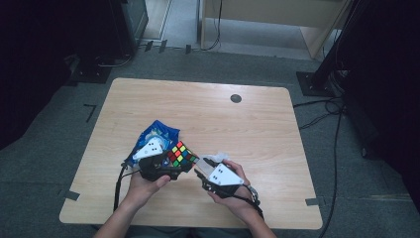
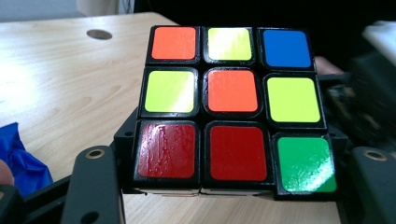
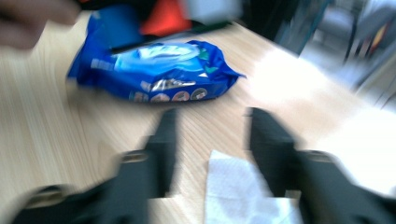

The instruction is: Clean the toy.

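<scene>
On the wooden table (image 1: pixel 257 124), the left gripper (image 2: pixel 224 196) clamps a Rubik's cube (image 2: pixel 233 102); the right gripper (image 3: pixel 210 135), part-open and empty over a white tissue (image 3: pixel 238 186), could knock the cube loose.

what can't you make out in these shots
- Cube, left gripper view: one face shows; the rest faces away, and the jaws cover its lower corners.
- Blue packet, right gripper view: motion blur smears the print; in the high view the left gripper overlaps it.
- White tissue, right gripper view: cut off by the bottom edge, between the jaws of the right gripper; contact unclear.
</scene>
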`<state>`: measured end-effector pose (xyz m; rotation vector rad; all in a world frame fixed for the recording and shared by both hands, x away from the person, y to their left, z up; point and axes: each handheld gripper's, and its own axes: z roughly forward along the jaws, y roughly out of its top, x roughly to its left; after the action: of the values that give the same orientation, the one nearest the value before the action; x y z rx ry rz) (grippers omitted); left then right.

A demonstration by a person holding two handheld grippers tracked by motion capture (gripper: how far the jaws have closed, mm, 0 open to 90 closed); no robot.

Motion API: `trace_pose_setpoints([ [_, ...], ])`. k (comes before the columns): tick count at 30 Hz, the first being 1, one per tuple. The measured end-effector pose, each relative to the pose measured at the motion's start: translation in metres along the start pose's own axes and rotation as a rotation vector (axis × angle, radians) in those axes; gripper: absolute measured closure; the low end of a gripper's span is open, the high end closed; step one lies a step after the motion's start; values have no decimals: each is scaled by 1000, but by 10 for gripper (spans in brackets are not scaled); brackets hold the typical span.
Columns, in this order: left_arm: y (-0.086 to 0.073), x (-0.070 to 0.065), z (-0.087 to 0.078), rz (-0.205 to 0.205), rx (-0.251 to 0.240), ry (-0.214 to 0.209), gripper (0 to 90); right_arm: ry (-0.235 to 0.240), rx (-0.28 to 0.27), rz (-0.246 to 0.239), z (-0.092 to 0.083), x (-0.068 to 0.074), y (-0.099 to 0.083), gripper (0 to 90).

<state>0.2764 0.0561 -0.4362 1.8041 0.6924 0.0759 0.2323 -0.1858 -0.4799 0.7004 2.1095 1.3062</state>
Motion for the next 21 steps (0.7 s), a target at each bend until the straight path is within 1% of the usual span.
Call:
trace_pose_setpoints([
  [1,0,0,0,8,-4,1,336,13,-5,96,0,-5,-1,683],
  [2,-1,-1,1,16,-6,5,337,37,-12,216,0,-10,-1,726],
  [3,-1,-2,2,19,-8,5,336,62,-13,325,1,-13,-1,760],
  [4,-2,-4,3,23,-8,1,336,77,-14,385,2,-14,0,787],
  [5,-2,-6,5,30,-8,-6,336,100,-21,462,3,-14,1,811],
  [6,-3,-7,7,35,-7,-4,336,136,-40,509,2,-13,3,832],
  [7,-3,-9,8,49,1,4,336,153,-52,532,1,-12,5,846],
  [8,-4,-10,8,58,-2,8,336,175,-66,550,1,-11,7,870],
  [10,-4,-11,8,59,-9,1,335,158,-60,562,-2,-9,11,892],
  [12,-4,-11,8,75,-4,12,336,169,-76,594,-5,-10,12,900],
  [13,-4,-12,8,78,3,12,336,165,-77,597,-6,-11,12,900],
  [16,-6,-12,11,88,31,3,335,146,-91,580,-10,-13,13,900],
  [18,-6,-13,12,97,40,0,335,137,-96,558,-12,-14,14,900],
  [21,-5,-14,12,108,47,-6,335,118,-108,499,-16,-13,17,900],
])
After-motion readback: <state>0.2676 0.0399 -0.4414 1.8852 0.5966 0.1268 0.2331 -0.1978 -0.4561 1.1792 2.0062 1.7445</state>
